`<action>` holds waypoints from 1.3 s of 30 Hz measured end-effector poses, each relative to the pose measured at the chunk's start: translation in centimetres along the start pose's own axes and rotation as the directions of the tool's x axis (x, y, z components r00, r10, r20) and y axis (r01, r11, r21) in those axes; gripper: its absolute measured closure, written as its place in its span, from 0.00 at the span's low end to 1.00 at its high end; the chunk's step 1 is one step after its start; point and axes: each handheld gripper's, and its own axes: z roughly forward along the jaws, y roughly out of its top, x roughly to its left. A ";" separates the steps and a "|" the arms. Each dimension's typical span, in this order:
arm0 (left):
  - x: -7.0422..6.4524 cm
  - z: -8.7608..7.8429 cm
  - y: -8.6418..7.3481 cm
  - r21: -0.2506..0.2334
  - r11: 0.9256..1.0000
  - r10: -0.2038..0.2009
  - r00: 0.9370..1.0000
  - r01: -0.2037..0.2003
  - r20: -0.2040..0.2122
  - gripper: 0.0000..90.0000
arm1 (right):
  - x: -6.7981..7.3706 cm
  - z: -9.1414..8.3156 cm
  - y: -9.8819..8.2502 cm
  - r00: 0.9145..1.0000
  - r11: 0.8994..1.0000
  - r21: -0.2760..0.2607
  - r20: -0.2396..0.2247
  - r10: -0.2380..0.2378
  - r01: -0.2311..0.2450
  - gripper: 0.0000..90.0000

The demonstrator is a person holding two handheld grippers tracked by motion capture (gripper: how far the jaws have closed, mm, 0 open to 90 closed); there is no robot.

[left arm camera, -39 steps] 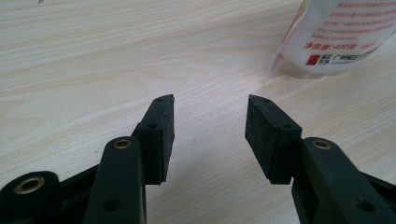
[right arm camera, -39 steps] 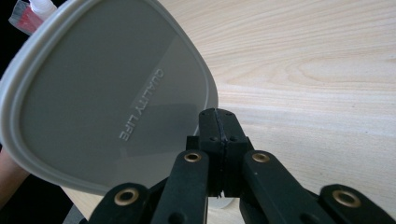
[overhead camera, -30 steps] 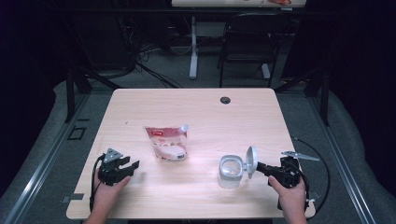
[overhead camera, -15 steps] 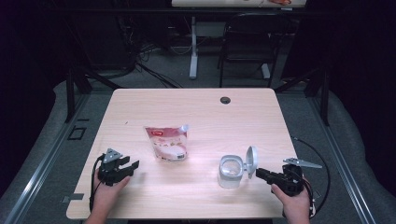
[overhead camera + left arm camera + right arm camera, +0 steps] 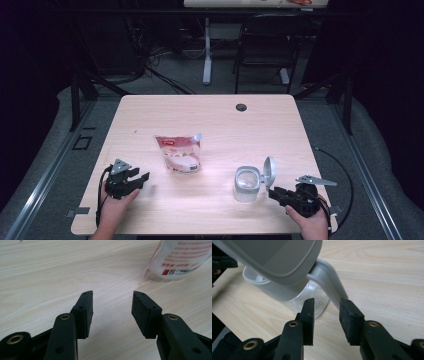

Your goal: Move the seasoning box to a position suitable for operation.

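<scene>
Clear plastic container [image 5: 247, 183] upright near the desk's front right edge; grey hinged lid [image 5: 269, 171] flipped open, standing at its right side; interior contents indiscernible.

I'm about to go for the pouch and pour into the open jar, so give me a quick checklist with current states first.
1. Jar upright on the table: ok.
2. Jar lid flipped open, mouth exposed: ok.
3. Right claw off the jar: ok; its jaws have just been opening, nothing between them.
4. Left claw open and empty: ok.
5. Pouch within clear reach, nothing between it and the left claw: ok.
6. Pouch spout cap off: cannot tell.
</scene>
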 end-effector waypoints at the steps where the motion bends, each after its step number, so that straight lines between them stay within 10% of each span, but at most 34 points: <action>1: 0.0 0.0 0.0 -0.002 1.000 -0.001 1.000 0.001 0.001 0.58 | 0.2 0.3 -0.1 1.000 1.000 0.015 0.003 -0.021 0.021 0.71; 39: 0.0 0.0 0.1 -0.001 1.000 0.000 1.000 0.000 0.014 0.59 | 0.8 1.8 0.4 0.991 0.994 -0.041 0.093 -0.095 0.099 0.85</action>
